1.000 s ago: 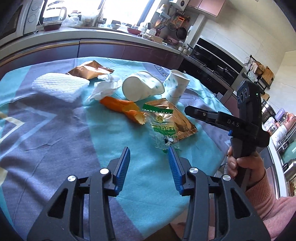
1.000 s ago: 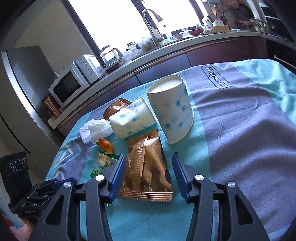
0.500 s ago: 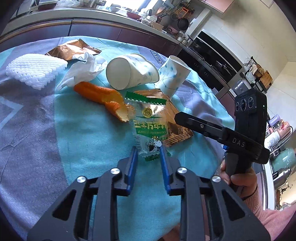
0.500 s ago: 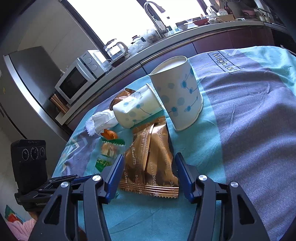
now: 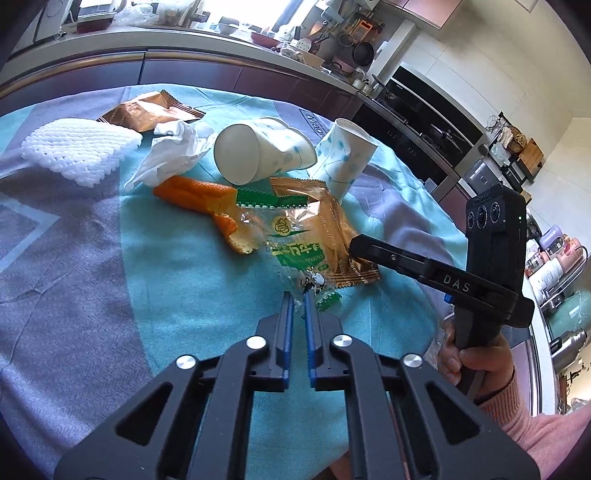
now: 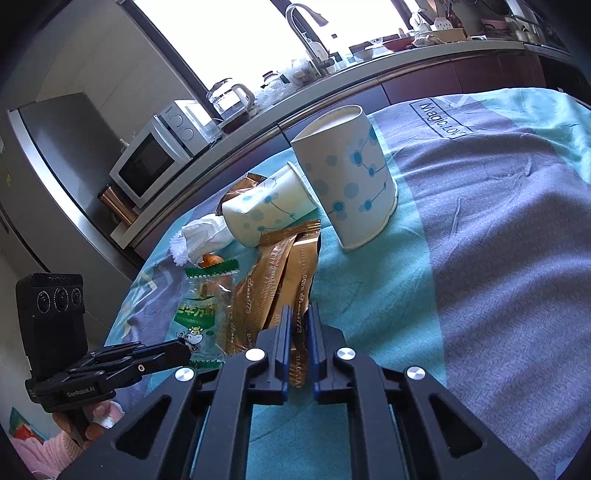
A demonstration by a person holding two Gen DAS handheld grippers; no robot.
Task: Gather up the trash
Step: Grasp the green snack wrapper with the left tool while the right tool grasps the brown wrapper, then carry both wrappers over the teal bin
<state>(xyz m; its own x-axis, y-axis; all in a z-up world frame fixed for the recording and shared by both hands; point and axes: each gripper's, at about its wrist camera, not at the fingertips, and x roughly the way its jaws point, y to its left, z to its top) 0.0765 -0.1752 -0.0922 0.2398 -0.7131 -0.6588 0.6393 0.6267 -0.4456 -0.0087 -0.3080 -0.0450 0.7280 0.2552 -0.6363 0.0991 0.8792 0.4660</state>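
1. Teal and grey-violet tablecloth [image 6: 498,258] across the middle and lower frame, printed lettering near upper right.
2. White microwave [image 6: 155,162] at left of centre on the counter, in the right wrist view.
3. Glass kettle [image 6: 229,98] just right of the microwave, above it in frame.
4. Curved tap [image 6: 306,22] at top centre, against the bright window.
5. Steel fridge [image 6: 48,155] along the left edge.
6. Black oven front [image 5: 424,110] at upper right, in the left wrist view.
7. Hanging pan [image 5: 364,53] at top, right of centre.

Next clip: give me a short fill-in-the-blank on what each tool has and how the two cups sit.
1. The left tool is shut on the clear ____-printed wrapper.
2. The right tool is shut on the ____ foil wrapper.
3. One paper cup stands upside down; the other cup lies on its ____.

Missing: green; gold; side
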